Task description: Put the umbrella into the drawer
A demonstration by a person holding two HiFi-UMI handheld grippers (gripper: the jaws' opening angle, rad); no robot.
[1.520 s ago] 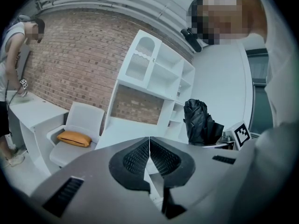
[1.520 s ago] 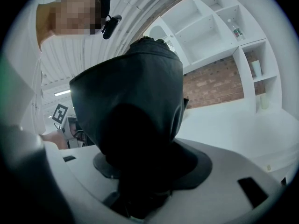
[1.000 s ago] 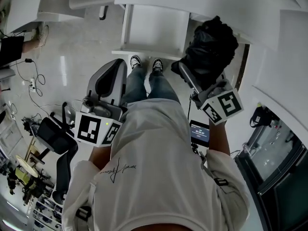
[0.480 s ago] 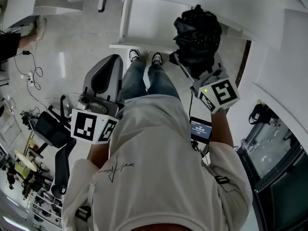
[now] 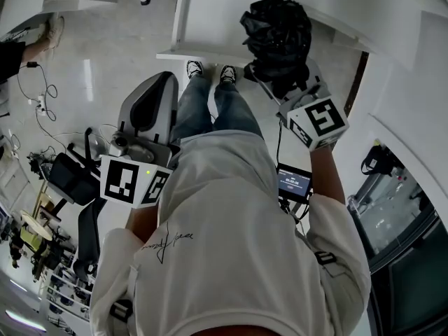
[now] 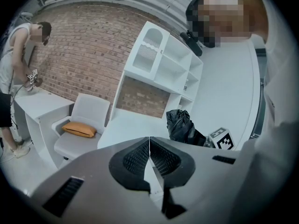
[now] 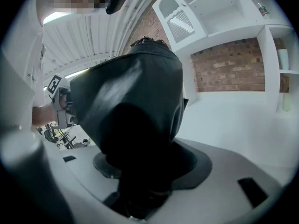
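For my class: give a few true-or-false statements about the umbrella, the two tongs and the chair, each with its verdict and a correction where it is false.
1. The right tongs grip the black umbrella. True.
2. The left tongs are wide open. False: they are shut, with nothing between them.
3. An orange cushion lies on the white chair. True.
4. The umbrella lies on the chair. False: the right tongs hold it up, away from the chair.
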